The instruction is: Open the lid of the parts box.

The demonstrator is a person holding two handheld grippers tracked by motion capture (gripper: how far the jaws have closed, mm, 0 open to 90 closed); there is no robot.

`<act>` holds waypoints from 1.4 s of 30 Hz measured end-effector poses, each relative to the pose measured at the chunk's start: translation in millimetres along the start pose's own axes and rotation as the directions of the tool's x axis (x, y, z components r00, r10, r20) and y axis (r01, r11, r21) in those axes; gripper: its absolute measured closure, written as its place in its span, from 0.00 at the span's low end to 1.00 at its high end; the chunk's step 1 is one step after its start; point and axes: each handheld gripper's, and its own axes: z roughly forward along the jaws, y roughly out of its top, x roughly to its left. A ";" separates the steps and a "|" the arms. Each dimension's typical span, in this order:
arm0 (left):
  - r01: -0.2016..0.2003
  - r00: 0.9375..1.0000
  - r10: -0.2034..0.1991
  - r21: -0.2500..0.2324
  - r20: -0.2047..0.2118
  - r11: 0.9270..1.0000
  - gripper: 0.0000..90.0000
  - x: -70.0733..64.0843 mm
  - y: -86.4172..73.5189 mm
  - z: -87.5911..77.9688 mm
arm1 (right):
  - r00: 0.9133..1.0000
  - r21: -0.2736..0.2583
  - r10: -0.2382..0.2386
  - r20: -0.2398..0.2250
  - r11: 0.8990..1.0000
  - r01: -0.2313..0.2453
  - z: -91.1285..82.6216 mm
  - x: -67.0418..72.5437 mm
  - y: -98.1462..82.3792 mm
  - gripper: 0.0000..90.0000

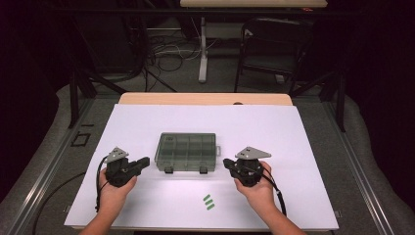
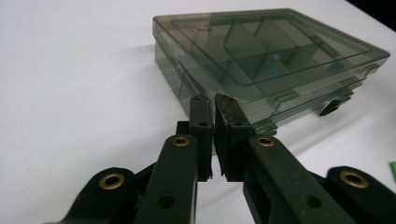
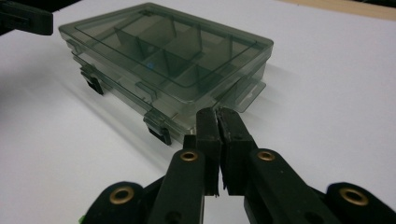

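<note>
Jaws on both grippers are pressed together with nothing between them: the left gripper [image 1: 143, 161] points at the near left corner of the organizer box [image 1: 186, 152], the right gripper [image 1: 228, 163] at its near right corner, each just short of touching it. The box, a smoky translucent compartment case with dividers inside, lies flat at the middle of the white surface [image 1: 147, 122], its lid down and its two dark front latches [image 3: 158, 129] apparently fastened (the left gripper view [image 2: 205, 112] also catches one at the far corner). By my reading the work has barely begun: the box is unopened, so unlatching and lifting the lid all remain. A small blue speck [image 2: 272, 72] sits in one compartment. No brand or readable writing appears; three green stripes [image 1: 209, 201] mark the surface near the person's edge.
</note>
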 end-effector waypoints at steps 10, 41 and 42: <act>0.015 0.999 -0.012 0.057 -0.050 0.998 1.00 4.0 -2.7 13.7 | 1.000 0.051 0.006 0.005 0.999 -0.007 19.8 -3.8 -3.4 1.00; 0.019 1.000 -0.017 0.078 -0.017 0.997 1.00 -6.9 -11.0 25.5 | 1.000 0.087 0.028 -0.011 0.996 -0.027 42.4 5.4 -10.6 0.98; 0.020 1.000 -0.019 0.077 -0.016 0.997 1.00 -6.9 -11.0 25.5 | 0.999 0.085 0.031 -0.013 0.996 -0.030 42.2 5.4 -10.3 0.98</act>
